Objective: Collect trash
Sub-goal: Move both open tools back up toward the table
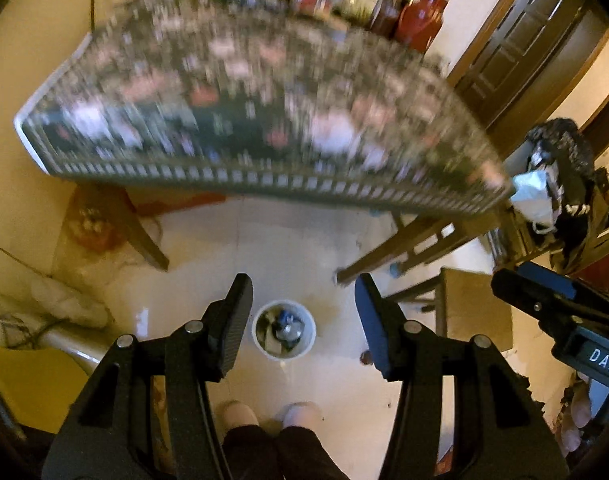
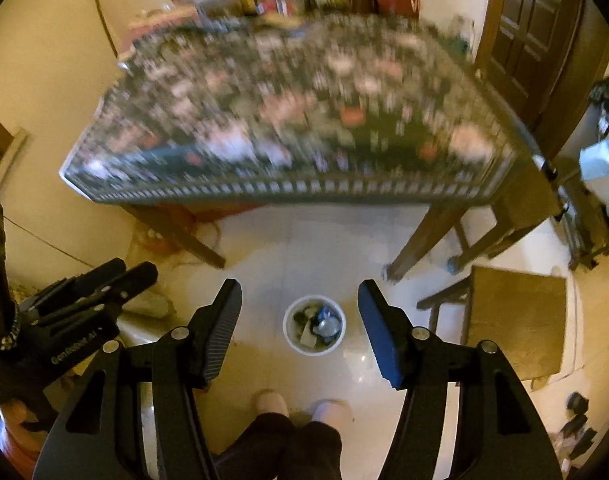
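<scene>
A small white waste bin (image 1: 283, 334) (image 2: 314, 325) stands on the pale floor far below, with bottles and scraps of trash inside. My left gripper (image 1: 303, 283) hangs high above it, open, with nothing between its fingers. My right gripper (image 2: 299, 289) is also open and empty, high over the same bin. Each gripper shows in the other's view: the right one (image 1: 552, 304) at the right edge, the left one (image 2: 92, 292) at the left edge. The person's slippers (image 1: 264, 416) stand just behind the bin.
A table with a dark floral cloth (image 1: 240, 128) (image 2: 288, 132) fills the upper half, blurred, with bottles and jars along its far side. A wooden stool (image 2: 516, 320) stands to the right, a wooden door (image 2: 540, 36) beyond. A white bag (image 1: 532, 196) hangs at right.
</scene>
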Demonstrator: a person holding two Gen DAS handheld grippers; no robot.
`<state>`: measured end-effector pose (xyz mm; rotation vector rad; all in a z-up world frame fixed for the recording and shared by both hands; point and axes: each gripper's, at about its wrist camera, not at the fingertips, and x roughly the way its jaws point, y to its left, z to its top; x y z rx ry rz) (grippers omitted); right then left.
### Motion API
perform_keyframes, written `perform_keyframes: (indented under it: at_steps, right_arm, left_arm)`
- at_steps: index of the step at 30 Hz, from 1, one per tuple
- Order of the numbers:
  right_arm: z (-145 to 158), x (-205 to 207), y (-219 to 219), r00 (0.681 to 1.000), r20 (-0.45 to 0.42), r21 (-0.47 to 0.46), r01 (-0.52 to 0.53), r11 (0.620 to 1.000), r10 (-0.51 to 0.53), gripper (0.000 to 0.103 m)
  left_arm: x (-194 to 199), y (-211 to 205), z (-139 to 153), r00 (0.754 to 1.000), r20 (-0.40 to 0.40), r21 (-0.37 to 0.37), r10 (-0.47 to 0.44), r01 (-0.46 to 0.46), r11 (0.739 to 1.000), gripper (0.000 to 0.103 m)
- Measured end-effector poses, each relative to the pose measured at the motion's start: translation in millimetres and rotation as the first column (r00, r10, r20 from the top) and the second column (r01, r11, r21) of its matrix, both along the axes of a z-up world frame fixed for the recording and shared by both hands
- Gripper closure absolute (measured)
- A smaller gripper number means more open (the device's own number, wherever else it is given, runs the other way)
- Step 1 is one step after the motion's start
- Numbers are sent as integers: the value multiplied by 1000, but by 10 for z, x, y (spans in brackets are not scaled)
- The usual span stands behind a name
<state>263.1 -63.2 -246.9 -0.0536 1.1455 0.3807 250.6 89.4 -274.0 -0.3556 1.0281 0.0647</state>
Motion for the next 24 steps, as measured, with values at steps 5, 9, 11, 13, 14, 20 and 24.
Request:
perform_keyframes:
  at_steps: [5,9,11,13,14,20,24]
  right_arm:
    - [672,-143,81,995,102,27,8,1000,-11,46]
    - [1178,-283,169,982,185,59,18,998,-29,46]
    - [1374,-347,201,975,219,67,19,998,-33,46]
    - [1561,-413,236,963,266,76,26,997,-46,46]
    - [1629,-442,242,957,284,81,33,996,-55,46]
    - [1947,-584,215,926,369,104,40,994,-76,46]
    - [2089,-565,176,909,409,108,43,993,-84,46]
  left_arm:
    - [-191,182,637,995,103,59,-14,8,998,52]
    - [-316,299,1138,983,181,93,-29,13,996,52]
    - [-381,314,1344,975,219,116,-42,17,993,52]
    - [-456,330,1581,962,266,154,-63,22,988,51]
    - [-503,341,1701,954,290,170,-72,22,985,52]
    - [-665,353,2204,913,393,215,-110,26,976,51]
    - [-623,322,2402,899,421,226,-120,25,974,38]
